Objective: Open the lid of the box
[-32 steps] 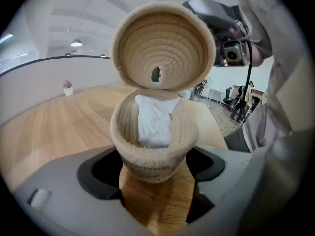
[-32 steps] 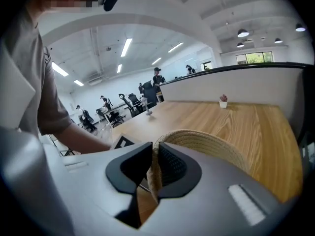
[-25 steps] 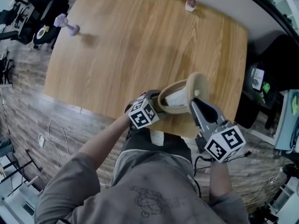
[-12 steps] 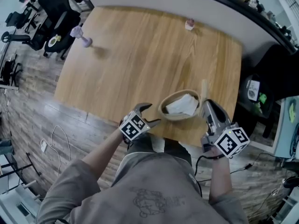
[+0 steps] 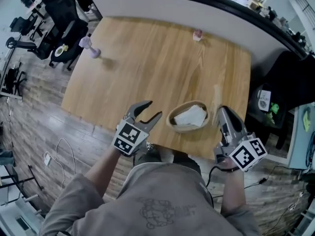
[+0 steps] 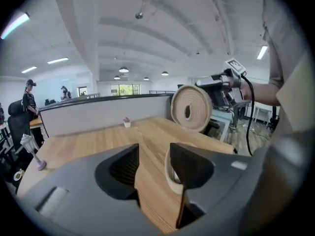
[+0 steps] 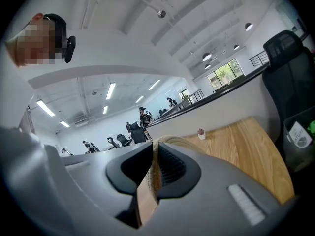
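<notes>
An oval tan box (image 5: 188, 117) lies uncovered near the table's front edge, with white cloth inside. Its round lid (image 5: 216, 98) stands on edge to the right of the box, with my right gripper (image 5: 220, 113) shut on its rim. In the right gripper view the lid (image 7: 153, 181) is pinched between the pads of my right gripper (image 7: 153, 156). My left gripper (image 5: 147, 113) is just left of the box and apart from it. Its jaws are closing with only table showing between them. The left gripper view shows the lid (image 6: 192, 108) held up, and the box rim (image 6: 170, 173) behind my left gripper (image 6: 153, 154).
A purple dumbbell-shaped thing (image 5: 89, 47) stands at the wooden table's (image 5: 147, 58) far left. A small pink pot (image 5: 198, 34) sits at the far edge. Office chairs (image 5: 59, 14) stand to the left, and a dark bin and bags (image 5: 268, 100) to the right.
The left gripper came off the box's left rim and drew back to the left. The right gripper swung the lid off the box to its right side.
</notes>
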